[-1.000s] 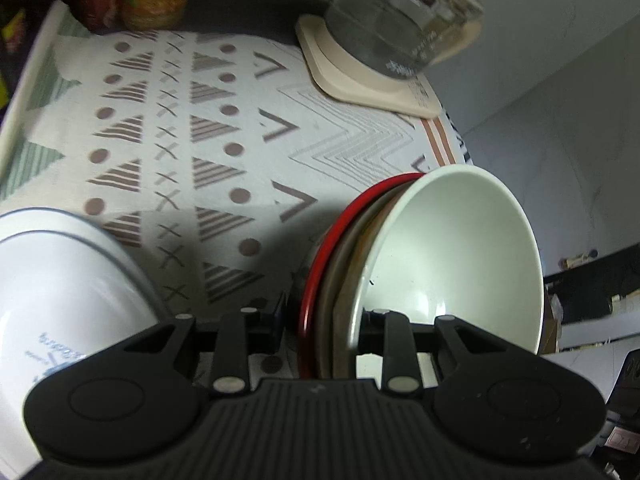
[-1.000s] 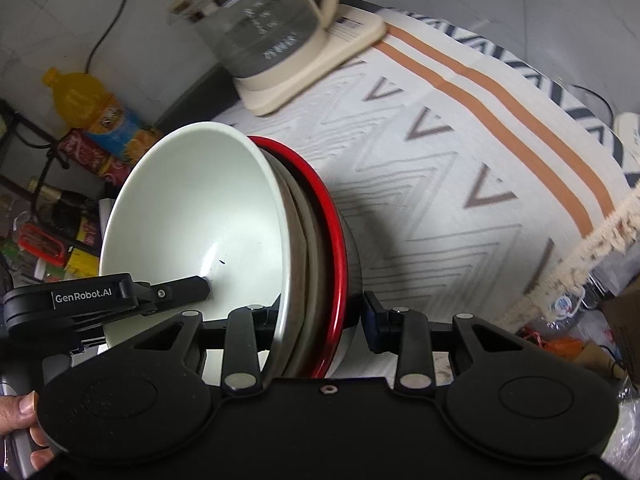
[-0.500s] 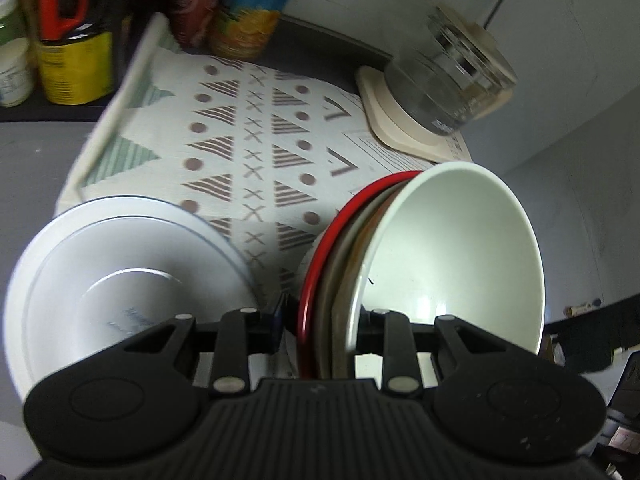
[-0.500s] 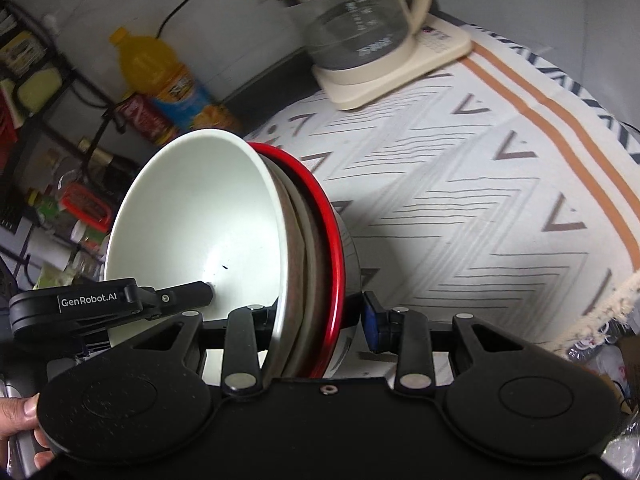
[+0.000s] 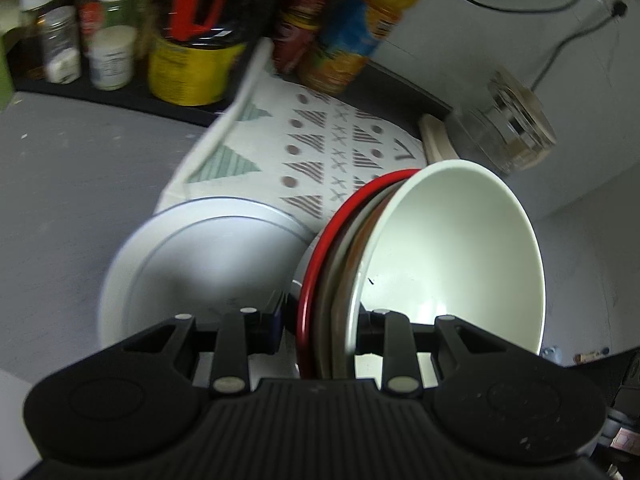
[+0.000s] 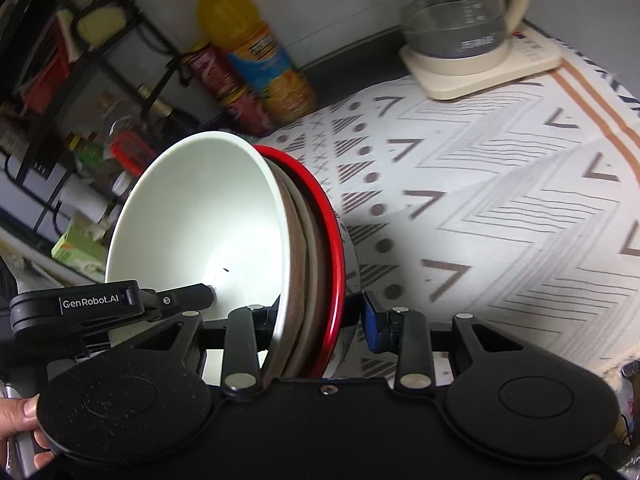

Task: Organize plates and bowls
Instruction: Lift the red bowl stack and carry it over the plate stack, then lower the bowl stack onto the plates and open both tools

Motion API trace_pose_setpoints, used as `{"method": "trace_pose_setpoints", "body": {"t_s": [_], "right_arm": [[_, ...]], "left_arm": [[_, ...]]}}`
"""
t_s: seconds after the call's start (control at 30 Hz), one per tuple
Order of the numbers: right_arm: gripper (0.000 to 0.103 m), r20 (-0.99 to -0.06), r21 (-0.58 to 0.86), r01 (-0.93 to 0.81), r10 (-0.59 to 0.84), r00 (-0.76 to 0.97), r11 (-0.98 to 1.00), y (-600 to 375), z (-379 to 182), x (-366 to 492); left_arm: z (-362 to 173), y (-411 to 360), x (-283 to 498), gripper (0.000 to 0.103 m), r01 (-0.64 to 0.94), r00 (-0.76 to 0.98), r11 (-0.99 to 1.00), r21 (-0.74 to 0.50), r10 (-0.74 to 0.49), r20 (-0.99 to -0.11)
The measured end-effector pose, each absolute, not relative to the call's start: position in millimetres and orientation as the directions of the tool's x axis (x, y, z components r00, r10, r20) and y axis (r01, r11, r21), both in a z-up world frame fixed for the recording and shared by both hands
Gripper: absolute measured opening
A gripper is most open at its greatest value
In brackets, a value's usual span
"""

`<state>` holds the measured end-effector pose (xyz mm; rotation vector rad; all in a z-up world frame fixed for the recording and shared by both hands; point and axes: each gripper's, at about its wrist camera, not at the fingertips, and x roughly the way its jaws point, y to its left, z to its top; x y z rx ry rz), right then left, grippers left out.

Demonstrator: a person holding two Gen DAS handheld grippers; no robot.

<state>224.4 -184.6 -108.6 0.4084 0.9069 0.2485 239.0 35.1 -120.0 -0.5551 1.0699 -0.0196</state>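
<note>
A stack of nested bowls (image 5: 452,248) is held on edge above the patterned cloth: a pale white bowl on the inside, brown and grey rims, a red rim (image 5: 320,248) on the outside. My left gripper (image 5: 320,328) is shut on the stack's rim. My right gripper (image 6: 316,320) is shut on the opposite rim of the same stack (image 6: 200,220). The left gripper's finger (image 6: 184,298) shows inside the white bowl in the right wrist view. A large white plate (image 5: 192,264) lies on the cloth's corner, left of and below the stack.
The patterned cloth (image 6: 480,200) covers the table. A glass kettle on a cream base (image 6: 464,40) stands at the back. An orange juice bottle (image 6: 256,56), a red can and jars (image 5: 108,56) crowd the back shelf. Grey counter (image 5: 60,200) lies left of the cloth.
Both grippers have carried the bowl stack back and toward the left; the white plate has come fully into view and the shelf with bottles now shows. The grip is unchanged.
</note>
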Motion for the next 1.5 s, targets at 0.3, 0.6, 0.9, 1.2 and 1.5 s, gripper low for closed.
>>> {"method": "trace_pose_setpoints", "body": {"t_s": [0.3,0.6,0.9,1.2,1.5], "right_arm": [[0.034,-0.727,0.434,-0.115,0.423,0.541,0.894,-142.7,-114.5,231.6],[0.034,-0.761,0.418,-0.145,0.433,0.483,0.897,-112.4,-130.7,238.5],[0.034,-0.789,0.404,-0.124,0.414,0.454,0.906,-105.3,-146.5,241.0],[0.035,-0.793,0.39,-0.106,0.393,0.466,0.915,-100.2,-144.7,244.9],[0.04,-0.801,0.36,-0.105,0.364,0.476,0.927,-94.4,-143.4,241.6]], "left_arm": [[-129.1,73.4,219.9,0.029,-0.336,0.491,0.841,-0.424,-0.227,-0.841],[-146.8,97.3,215.3,0.029,-0.378,0.46,0.831,-0.409,-0.215,-0.862],[-161.2,102.2,221.1,0.029,-0.367,0.434,0.838,-0.404,-0.23,-0.871],[-168.2,108.9,223.9,0.029,-0.343,0.419,0.837,-0.426,-0.269,-0.867],[-168.2,112.0,227.5,0.036,-0.317,0.413,0.84,-0.441,-0.296,-0.861]]}}
